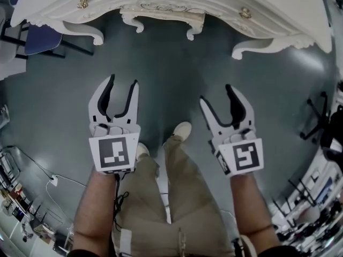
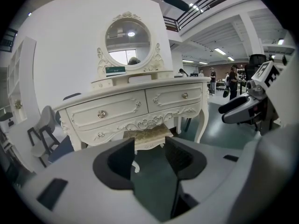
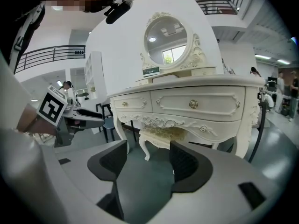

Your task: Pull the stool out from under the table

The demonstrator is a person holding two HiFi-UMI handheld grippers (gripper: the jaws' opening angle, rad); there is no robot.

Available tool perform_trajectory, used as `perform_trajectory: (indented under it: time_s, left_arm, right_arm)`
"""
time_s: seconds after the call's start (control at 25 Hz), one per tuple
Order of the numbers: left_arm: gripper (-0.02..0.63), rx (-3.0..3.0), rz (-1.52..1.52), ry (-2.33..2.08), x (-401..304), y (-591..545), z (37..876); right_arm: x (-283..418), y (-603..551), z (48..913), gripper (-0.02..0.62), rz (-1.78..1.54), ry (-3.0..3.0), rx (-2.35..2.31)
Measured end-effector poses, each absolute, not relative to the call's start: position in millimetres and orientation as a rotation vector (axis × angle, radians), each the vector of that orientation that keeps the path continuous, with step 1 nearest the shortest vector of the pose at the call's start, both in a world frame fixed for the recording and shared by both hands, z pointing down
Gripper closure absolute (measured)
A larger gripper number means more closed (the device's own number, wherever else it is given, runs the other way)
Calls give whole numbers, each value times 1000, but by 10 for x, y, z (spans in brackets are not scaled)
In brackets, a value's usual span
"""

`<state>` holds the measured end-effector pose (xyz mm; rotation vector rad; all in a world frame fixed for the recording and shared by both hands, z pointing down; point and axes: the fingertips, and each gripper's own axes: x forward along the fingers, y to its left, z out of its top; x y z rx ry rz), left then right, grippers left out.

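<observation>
The cream carved stool (image 1: 166, 16) with a padded patterned seat stands tucked under the white ornate dressing table (image 1: 268, 9), top centre of the head view. It looks stiff, fairly light and likely to slide on the smooth grey-green floor (image 1: 161, 74). The seat rim or a curved leg is the place to grip. The left gripper (image 1: 122, 82) and right gripper (image 1: 217, 93) are spread and empty.

In your head view the table (image 1: 257, 9) hid all of the stool (image 1: 162, 16) but its front rail and two front legs, and the picture's top edge cut that table off. In the left gripper view the small sign (image 2: 115, 70) under the mirror (image 2: 128, 43) was too small to read.
</observation>
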<state>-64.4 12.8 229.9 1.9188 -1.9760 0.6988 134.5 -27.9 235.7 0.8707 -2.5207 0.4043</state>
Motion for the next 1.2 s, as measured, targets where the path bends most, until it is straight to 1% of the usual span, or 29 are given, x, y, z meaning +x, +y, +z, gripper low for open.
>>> perform_trajectory:
  time_s: [0.28, 0.68, 0.96, 1.2]
  left_arm:
    - [411, 1922, 828, -1949, -894, 47, 2592]
    - [411, 1977, 834, -1882, -1001, -370, 2913]
    - [411, 2076, 946, -1777, -1221, -697, 3241]
    - [411, 2007, 968, -1764, -1571, -973, 3668]
  right_arm:
    - [1064, -424, 2566, 334, 393, -2511, 834]
    - [485, -653, 2790, 334, 280, -2498, 750]
    - [341, -1028, 3135, 334, 300, -2404, 816]
    - [174, -1315, 3519, 334, 256, -2363, 833]
